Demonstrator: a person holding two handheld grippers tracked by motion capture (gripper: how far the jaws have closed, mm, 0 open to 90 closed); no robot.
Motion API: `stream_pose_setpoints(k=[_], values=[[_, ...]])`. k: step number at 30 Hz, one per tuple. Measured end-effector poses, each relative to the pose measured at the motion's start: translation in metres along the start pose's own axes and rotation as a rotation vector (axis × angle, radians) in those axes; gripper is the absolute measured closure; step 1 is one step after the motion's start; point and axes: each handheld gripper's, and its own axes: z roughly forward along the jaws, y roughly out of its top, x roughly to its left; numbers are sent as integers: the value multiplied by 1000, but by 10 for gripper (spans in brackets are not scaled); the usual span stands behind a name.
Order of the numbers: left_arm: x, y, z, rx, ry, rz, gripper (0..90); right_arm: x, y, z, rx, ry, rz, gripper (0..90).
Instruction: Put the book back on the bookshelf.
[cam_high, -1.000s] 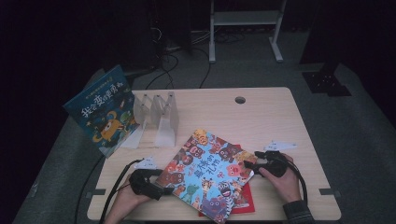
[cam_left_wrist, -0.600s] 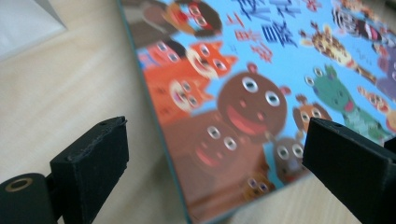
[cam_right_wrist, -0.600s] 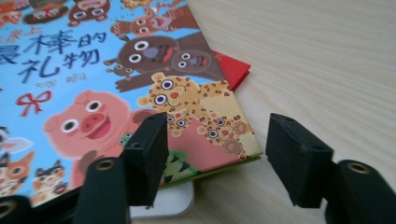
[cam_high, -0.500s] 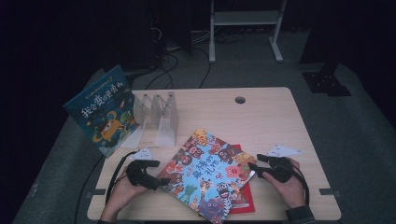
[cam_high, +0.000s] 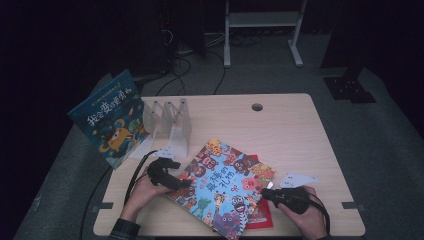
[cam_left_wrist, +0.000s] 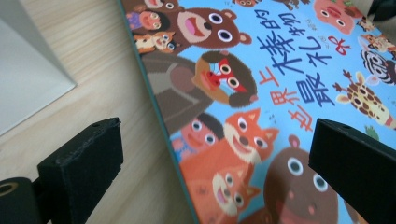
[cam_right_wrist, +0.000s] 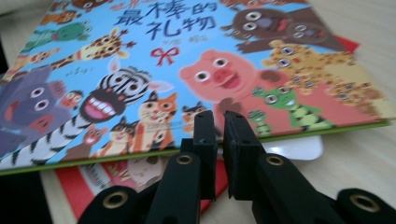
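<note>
Book (cam_high: 222, 187): flat, long axis diagonal — upper left to lower right.
Left gripper (cam_left_wrist: 210, 163): jaws spread wide.
Right gripper (cam_right_wrist: 219, 140): just closing — jaws nearly together on the book's edge; that view also shows a red book (cam_right_wrist: 84, 184) beneath.

The animal book (cam_high: 225, 187) has a glossy printed cover, smooth enough to catch a sheen in both gripper views. The red book (cam_high: 260, 216) under it, poking out at 5 o'clock, looks shiny too. The table (cam_high: 280, 130) is pale wood-grain laminate with a matt finish. The rack (cam_high: 172, 122) at 11 o'clock looks like frosted, see-through plastic. The jaw pads (cam_left_wrist: 84, 163) are matt black, slightly rough and rubbery, and the floor (cam_high: 380, 130) looks like grey carpet.
</note>
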Motion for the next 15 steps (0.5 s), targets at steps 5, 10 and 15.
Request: stream_pose_setpoints(k=[5, 10, 15], values=[[2, 0, 9, 14, -32, -8, 16, 2, 0, 3, 10, 21, -7, 845], [2, -1, 20, 59, -75, -12, 4, 3, 0, 3, 12, 20, -11, 850], [-1, -1, 26, 85, -128, -32, 4, 3, -1, 3, 13, 20, -15, 863]])
